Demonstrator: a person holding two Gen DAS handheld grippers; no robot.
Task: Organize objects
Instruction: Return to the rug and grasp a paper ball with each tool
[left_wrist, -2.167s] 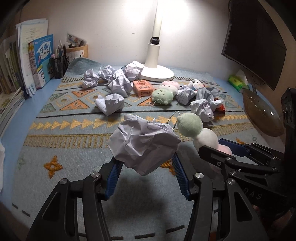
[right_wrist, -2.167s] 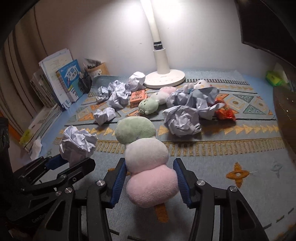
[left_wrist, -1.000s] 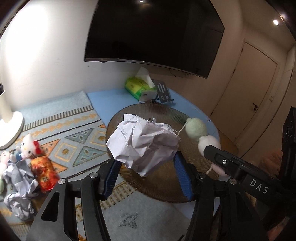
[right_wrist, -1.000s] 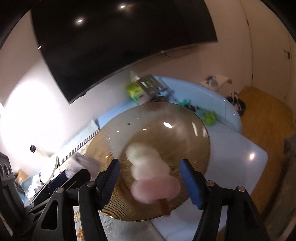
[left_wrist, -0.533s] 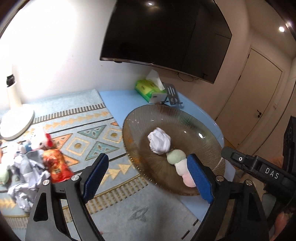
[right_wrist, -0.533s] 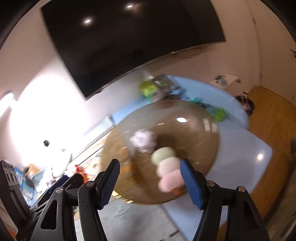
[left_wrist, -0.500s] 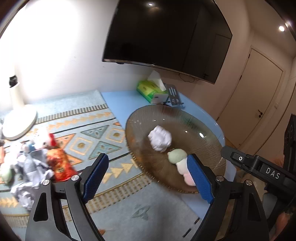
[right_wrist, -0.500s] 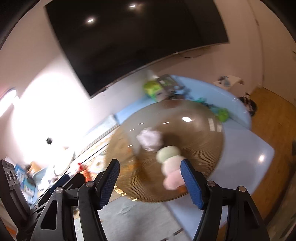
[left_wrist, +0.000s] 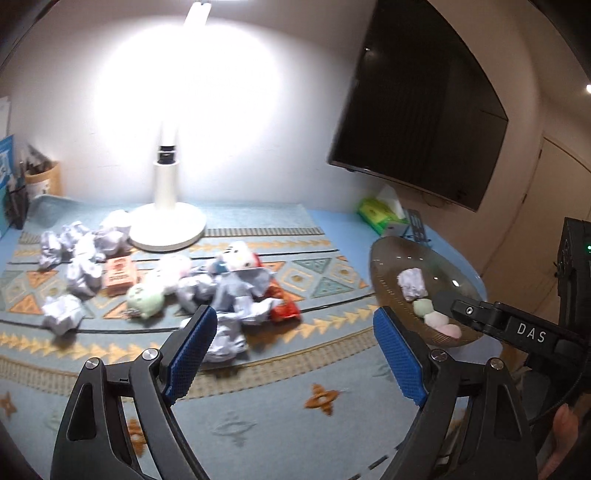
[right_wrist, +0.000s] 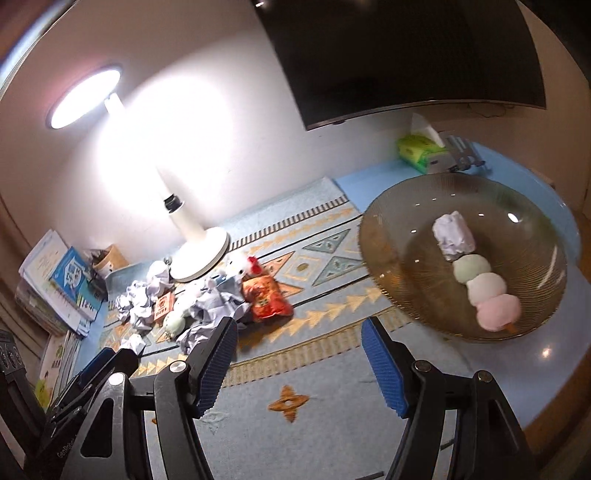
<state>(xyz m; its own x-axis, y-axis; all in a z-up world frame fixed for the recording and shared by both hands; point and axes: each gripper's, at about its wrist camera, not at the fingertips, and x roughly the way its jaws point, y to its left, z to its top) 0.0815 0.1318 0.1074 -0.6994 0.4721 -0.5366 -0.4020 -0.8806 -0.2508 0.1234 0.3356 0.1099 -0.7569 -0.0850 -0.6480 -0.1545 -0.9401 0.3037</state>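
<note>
Amber glass bowl holds one paper ball and the dango plush; heap left; both jaws wide, empty.

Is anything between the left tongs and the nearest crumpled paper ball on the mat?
Nothing visible. The left tongs are open and empty, and the paper ball lies just past the left finger, with only bare mat in front of it.
</note>
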